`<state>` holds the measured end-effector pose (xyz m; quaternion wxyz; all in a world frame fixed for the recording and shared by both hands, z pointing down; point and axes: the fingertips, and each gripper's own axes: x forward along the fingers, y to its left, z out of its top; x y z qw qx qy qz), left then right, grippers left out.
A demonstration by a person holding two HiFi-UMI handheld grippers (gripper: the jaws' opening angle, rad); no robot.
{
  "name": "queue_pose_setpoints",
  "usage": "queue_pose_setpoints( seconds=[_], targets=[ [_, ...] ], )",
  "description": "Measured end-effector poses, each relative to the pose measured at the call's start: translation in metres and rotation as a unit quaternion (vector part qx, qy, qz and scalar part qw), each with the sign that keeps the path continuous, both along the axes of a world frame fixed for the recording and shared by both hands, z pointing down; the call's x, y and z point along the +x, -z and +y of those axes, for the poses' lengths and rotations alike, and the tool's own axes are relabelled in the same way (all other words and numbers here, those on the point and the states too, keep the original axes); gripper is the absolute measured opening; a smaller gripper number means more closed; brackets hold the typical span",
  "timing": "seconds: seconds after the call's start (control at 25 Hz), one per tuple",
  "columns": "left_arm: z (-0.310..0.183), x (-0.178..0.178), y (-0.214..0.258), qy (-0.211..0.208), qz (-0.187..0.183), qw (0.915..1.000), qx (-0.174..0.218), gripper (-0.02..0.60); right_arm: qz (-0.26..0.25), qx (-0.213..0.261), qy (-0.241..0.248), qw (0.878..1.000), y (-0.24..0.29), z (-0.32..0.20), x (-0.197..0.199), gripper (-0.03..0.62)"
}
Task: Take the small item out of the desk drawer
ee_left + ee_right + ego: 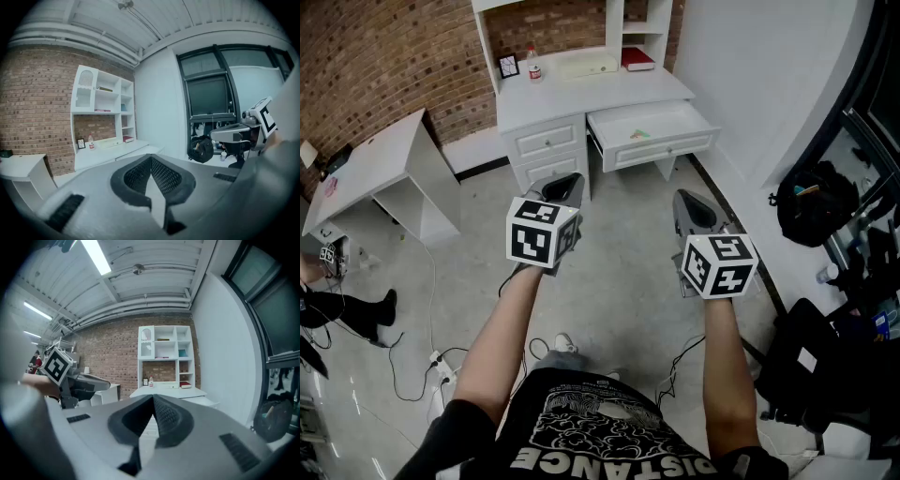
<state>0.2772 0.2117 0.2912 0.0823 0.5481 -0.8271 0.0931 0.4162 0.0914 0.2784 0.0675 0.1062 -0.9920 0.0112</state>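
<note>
Nearest, the grey left tool [565, 190] and grey right tool [696, 208] are both clenched on nothing. They are held side by side and aimed forward, judged a carrying posture for the approach. Well beyond them, the white painted worktop [581, 98] stands against the red brick wall [375, 56]. Its white right-hand drawer [661, 148] stands pulled open, exposing the small pale-green item [639, 135] inside for pickup.

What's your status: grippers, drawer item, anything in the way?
Left gripper and right gripper both shut, empty, held well short of the desk. Drawer open, small green item lying inside. Nothing seen blocking the approach.
</note>
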Motion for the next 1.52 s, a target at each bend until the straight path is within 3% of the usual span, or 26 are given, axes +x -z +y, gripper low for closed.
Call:
queue_pose_setpoints(
  seconds=[0.32, 0.6, 1.16, 1.52],
  targets=[
    [-0.013, 0.001, -0.006, -0.014, 0.001, 0.9998, -0.011, 0.006, -0.003, -0.004, -0.007, 1.000, -0.006, -0.008, -0.008, 0.005],
    [-0.025, -0.032, -0.012, -0.019, -0.002, 0.9998, -0.010, 0.007, 0.001, -0.017, -0.016, 1.000, -0.014, -0.020, -0.040, 0.034],
    [-0.088, -0.154, -0.020, -0.077, 0.024, 0.9967, -0.015, 0.006, 0.014, -0.022, -0.053, 0.998, -0.021, -0.059, -0.163, 0.128],
    [-0.118, -0.234, -0.021, -0.117, 0.019, 0.9926, -0.024, 0.006, 0.031, -0.041, -0.087, 0.995, -0.021, -0.074, -0.242, 0.212]
  ],
)
